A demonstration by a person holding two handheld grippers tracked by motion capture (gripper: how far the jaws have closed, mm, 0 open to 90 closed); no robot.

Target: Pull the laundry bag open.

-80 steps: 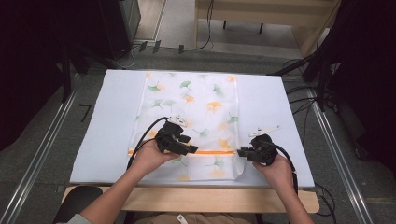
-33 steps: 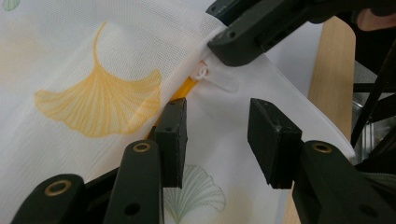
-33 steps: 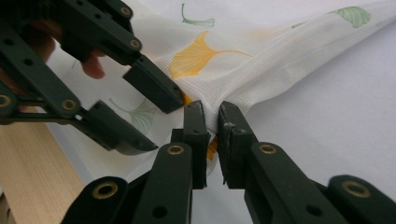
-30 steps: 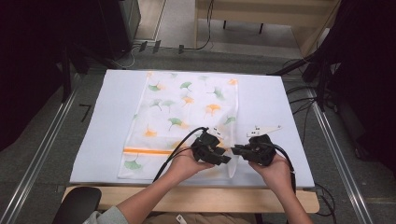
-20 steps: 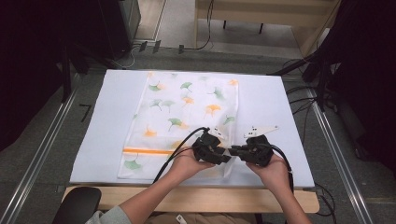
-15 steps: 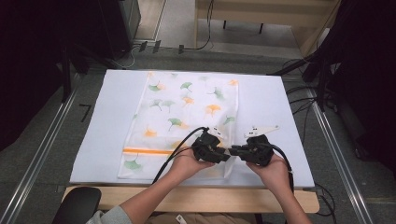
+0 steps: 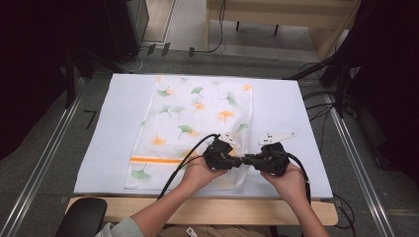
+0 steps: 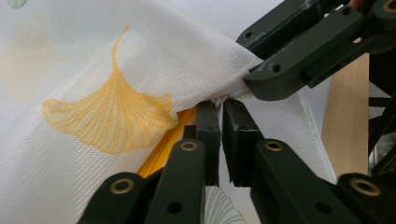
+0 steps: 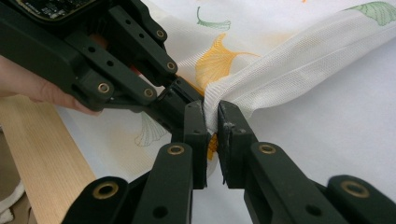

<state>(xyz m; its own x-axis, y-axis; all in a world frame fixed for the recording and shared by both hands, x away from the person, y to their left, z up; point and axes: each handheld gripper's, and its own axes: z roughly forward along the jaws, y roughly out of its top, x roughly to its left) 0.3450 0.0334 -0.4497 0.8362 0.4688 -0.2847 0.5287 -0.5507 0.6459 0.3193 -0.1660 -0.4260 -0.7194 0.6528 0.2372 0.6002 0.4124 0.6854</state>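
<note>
so far we are working on the mesh cloth (image 7: 197, 123) with the ginkgo leaves, which is lying flat down the middle of the white table cover (image 7: 113, 133), its near right corner pinched up off the surface. we are holding that corner with both tools: the right gripper (image 9: 211, 122) is clamped on a gathered ridge of the mesh, and the left gripper (image 8: 220, 120) has just been closing its jaws on the same bunched edge right beside it, by the orange band (image 8: 163, 149). whether the left pads are biting the fabric fully is hard to tell. we are judging the grasp as done and the fold or lift across the cloth as not yet begun; the far end is lying unmoved.
</note>
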